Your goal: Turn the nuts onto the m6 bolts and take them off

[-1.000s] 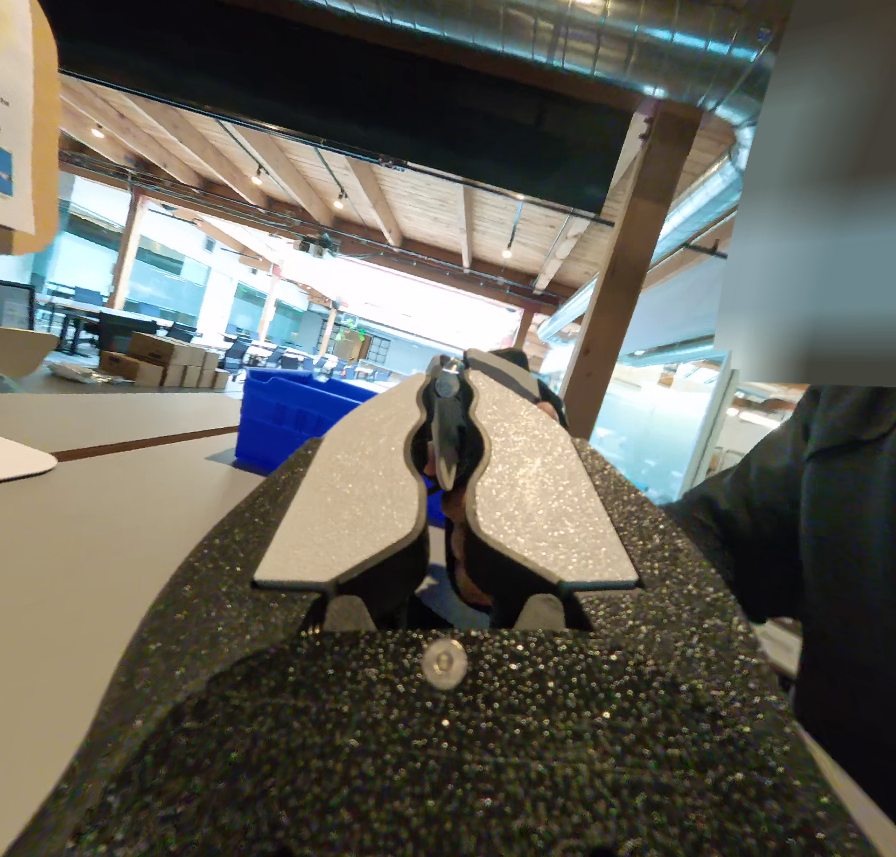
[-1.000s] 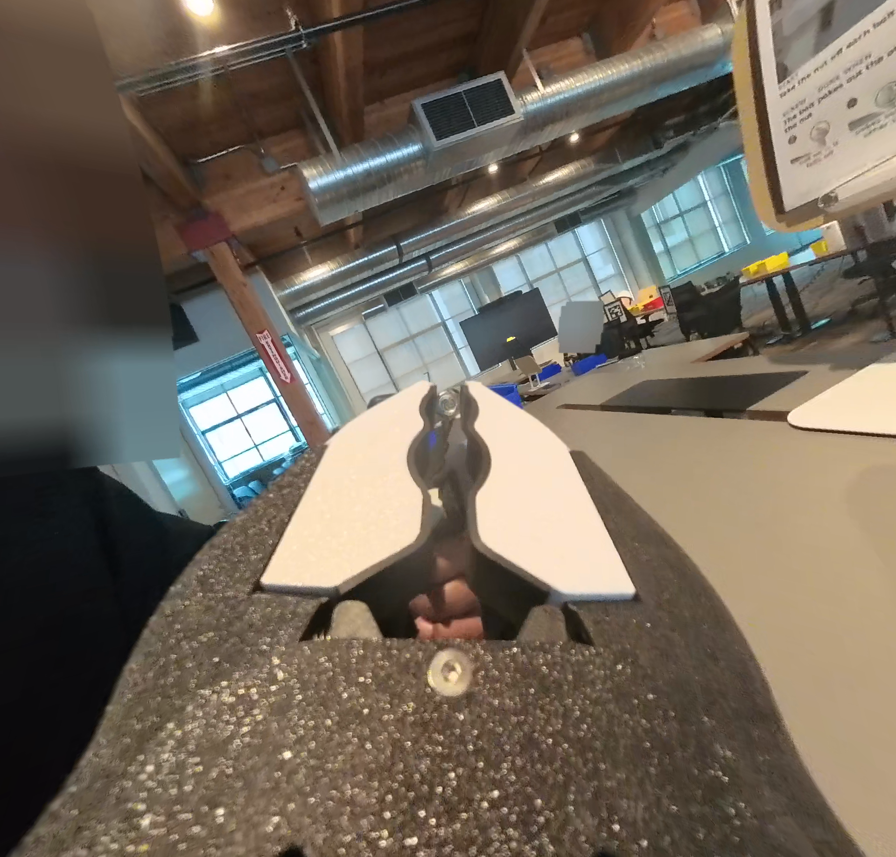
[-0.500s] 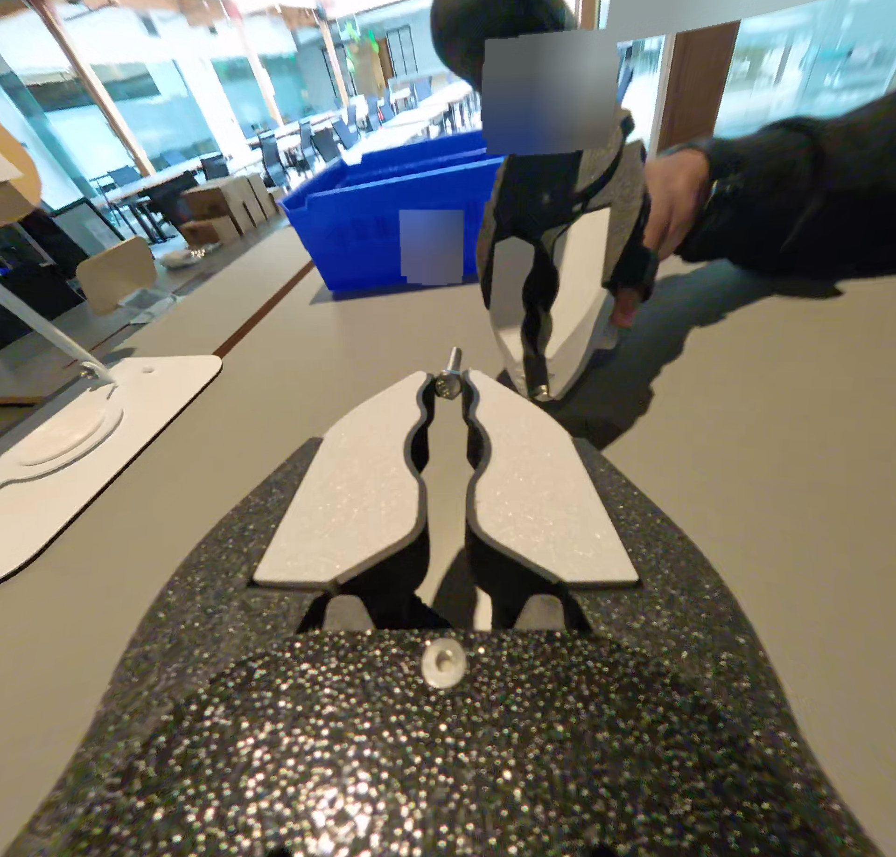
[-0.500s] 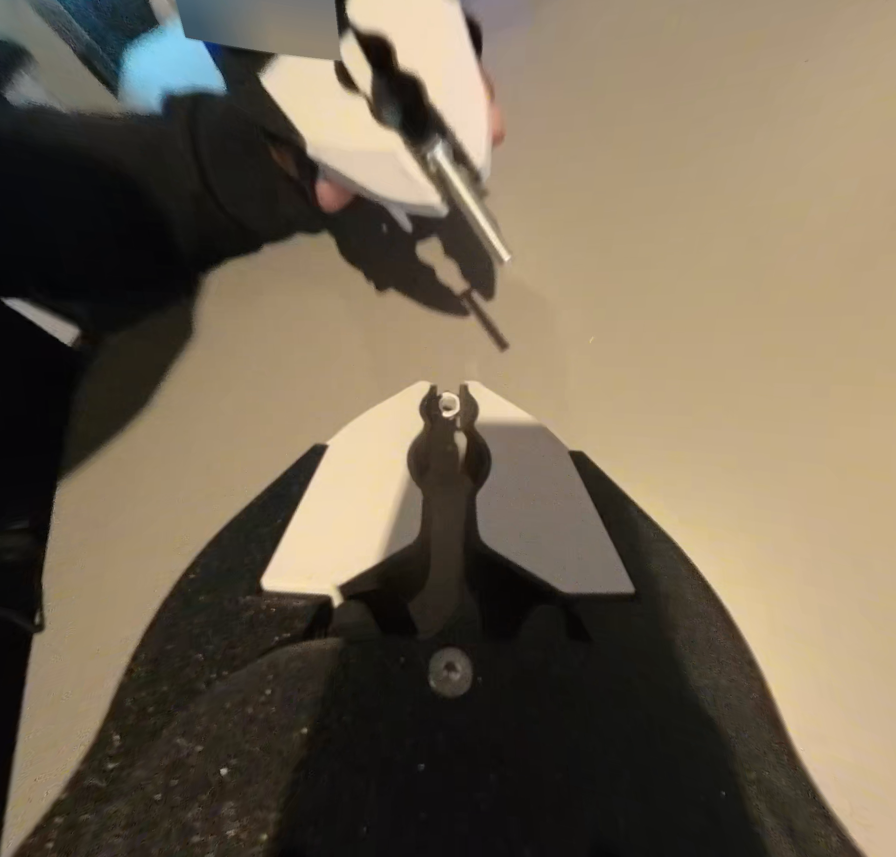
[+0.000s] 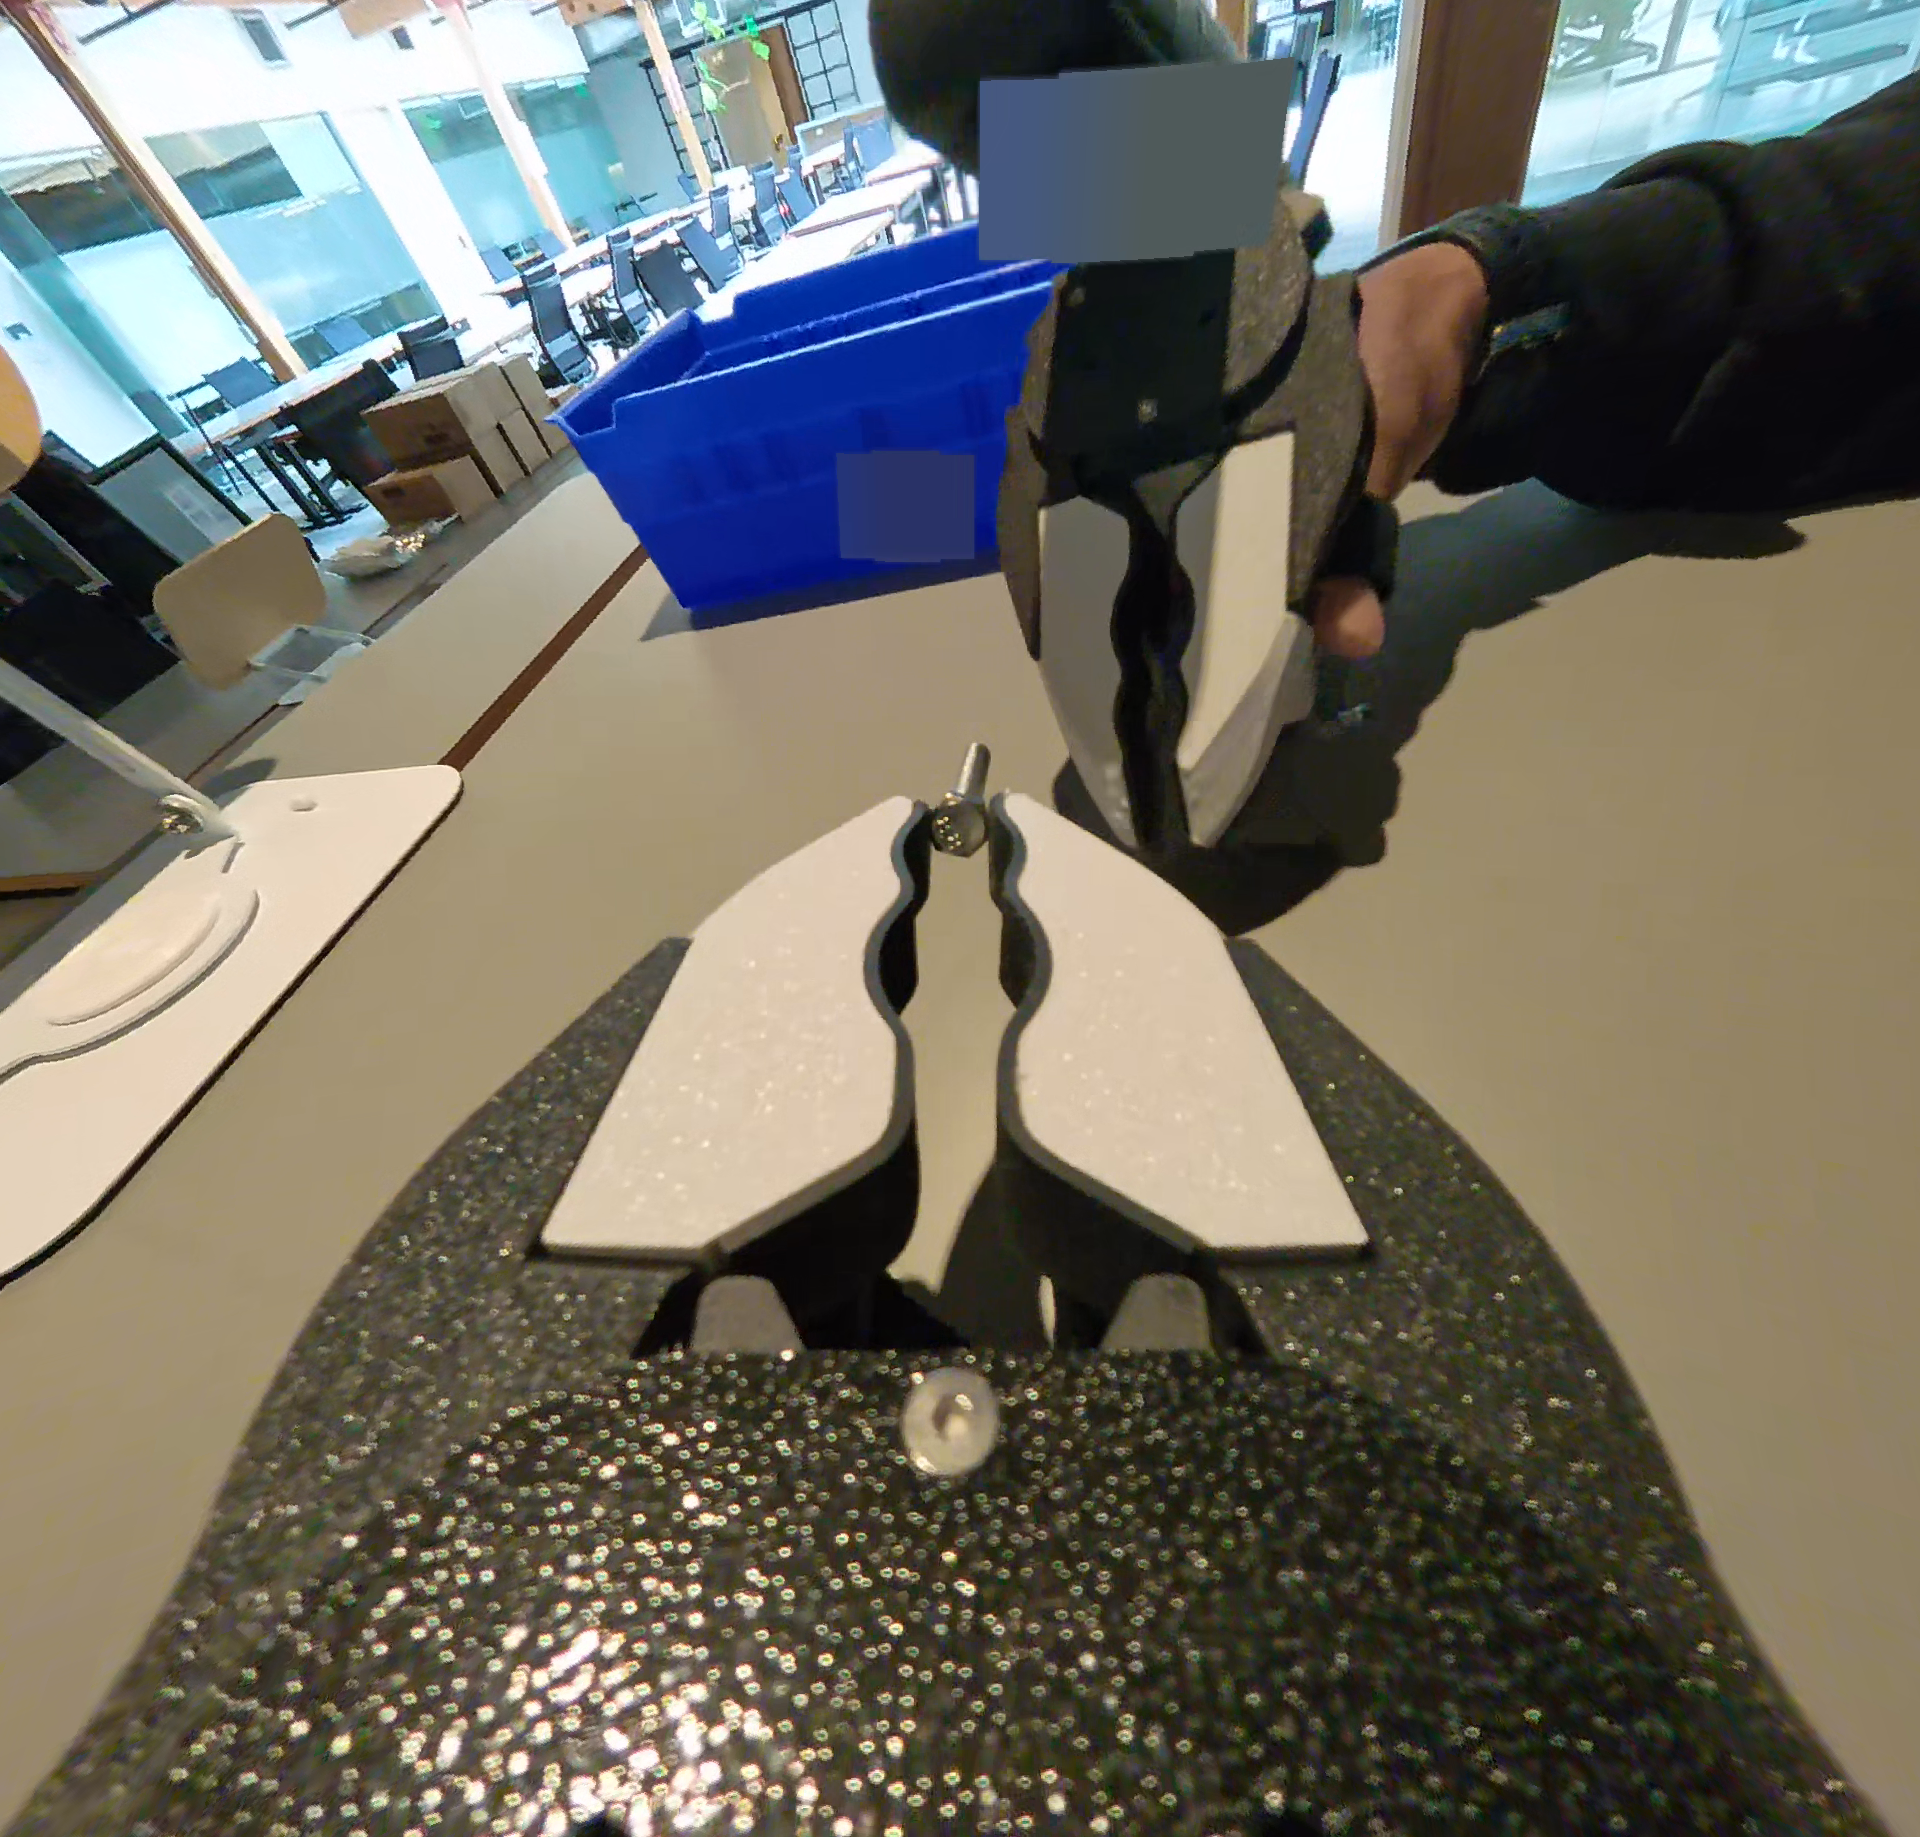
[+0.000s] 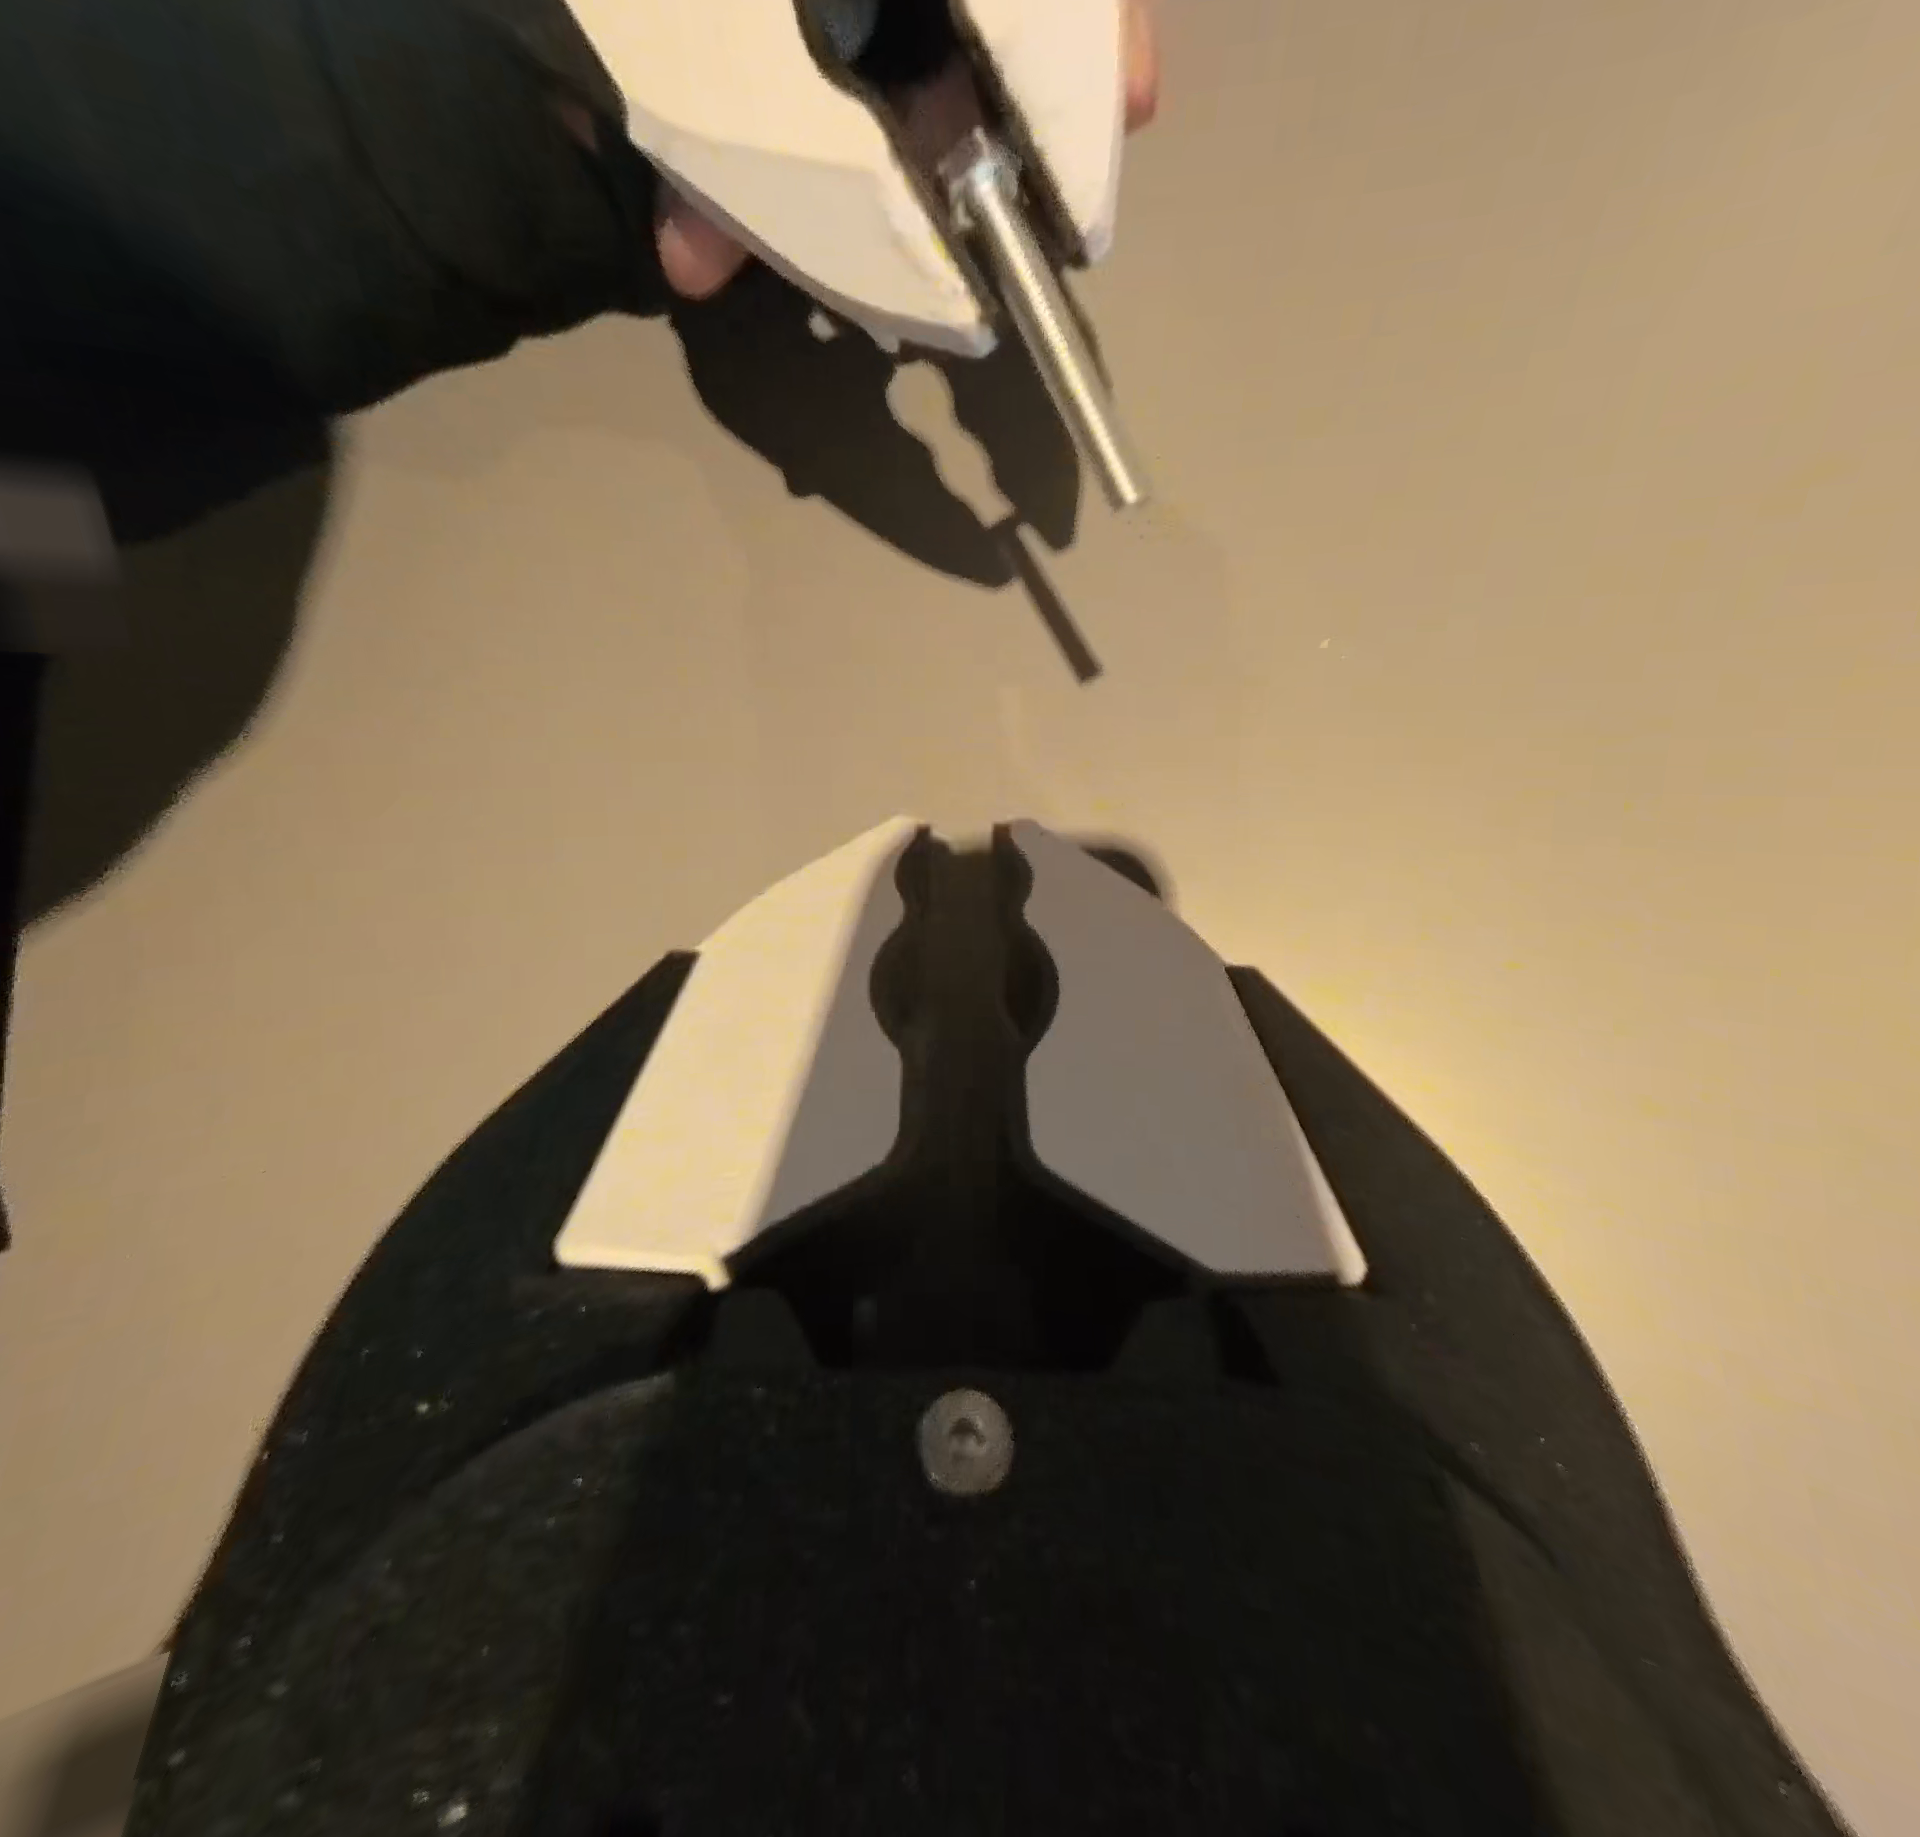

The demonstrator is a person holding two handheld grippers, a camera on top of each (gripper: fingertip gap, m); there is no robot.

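My left gripper (image 5: 961, 831) is shut on the hex head of a silver M6 bolt (image 5: 971, 774), held above the grey table (image 5: 1558, 956). The bare shaft points forward. In the right wrist view the left gripper (image 6: 997, 229) sits at the top, and the bolt (image 6: 1055, 343) sticks out towards the lower right with no nut on it. My right gripper (image 6: 961, 837) points down at the table. Its jaws stand a nut's width apart on a small pale nut (image 6: 961, 839), which is blurred. In the left wrist view the right gripper (image 5: 1158, 837) is just right of the bolt, tips near the table.
Blue plastic bins (image 5: 810, 457) stand at the back of the table. A white base plate with a stand arm (image 5: 208, 914) lies at the left. A person's hand and black sleeve (image 5: 1413, 385) hold the right gripper. Chairs and boxes stand far behind. One gripper's finger ends stand about 8 centimetres off the other's.
Both grippers have tilted down from facing each other in the air to facing the table. The nut and bolt have come apart, and the right gripper has dropped towards the table.
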